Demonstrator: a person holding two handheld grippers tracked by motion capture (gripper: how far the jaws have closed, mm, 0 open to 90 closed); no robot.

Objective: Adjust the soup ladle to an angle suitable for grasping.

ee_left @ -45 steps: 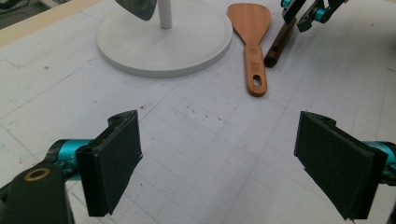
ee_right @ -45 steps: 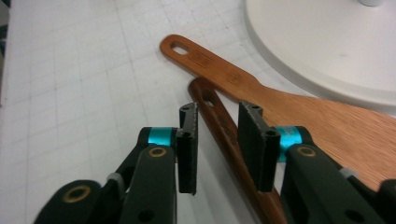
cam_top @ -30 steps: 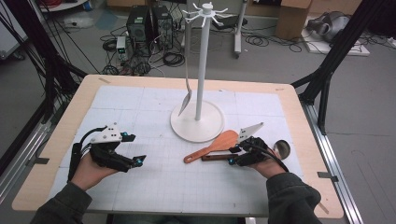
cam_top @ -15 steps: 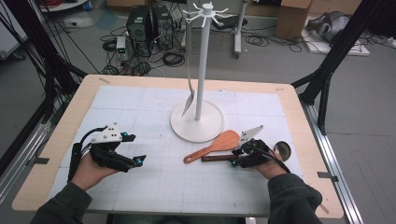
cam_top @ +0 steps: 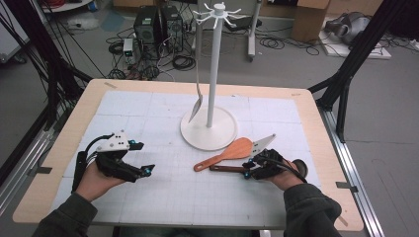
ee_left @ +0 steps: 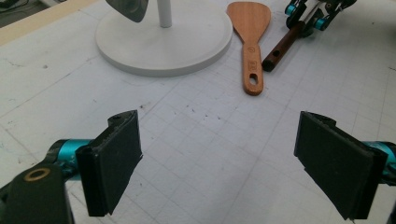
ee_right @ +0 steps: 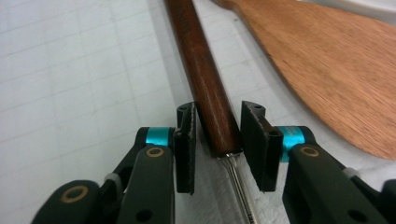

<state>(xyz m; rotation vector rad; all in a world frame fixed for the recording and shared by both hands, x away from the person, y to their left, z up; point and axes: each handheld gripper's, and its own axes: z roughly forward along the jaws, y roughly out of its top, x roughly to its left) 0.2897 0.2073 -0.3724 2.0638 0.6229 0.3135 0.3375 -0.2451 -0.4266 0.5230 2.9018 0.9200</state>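
Observation:
A ladle with a dark wooden handle [cam_top: 226, 168] [ee_right: 205, 84] lies on the white mat, its bowl [cam_top: 300, 167] behind the person's right hand. My right gripper [cam_top: 245, 173] [ee_right: 218, 140] straddles the handle where it meets the metal shaft. Its jaws have just been closing, and a slim gap remains at each pad. A light wooden spatula [cam_top: 232, 150] [ee_right: 327, 70] lies just beyond the ladle. My left gripper [cam_top: 142, 157] [ee_left: 217, 163] rests at the front left, open wide with only the mat between its pads.
A white utensil stand [cam_top: 210, 131] [ee_left: 163, 42] rises at the table's centre. From its top hooks hangs a metal spoon [cam_top: 196, 108]. The white gridded mat [cam_top: 173, 197] covers the wooden tabletop. Cables and boxes crowd the floor beyond the far edge.
The right gripper's jaws have narrowed around the ladle's handle. Both hands and the utensils have stayed in place.

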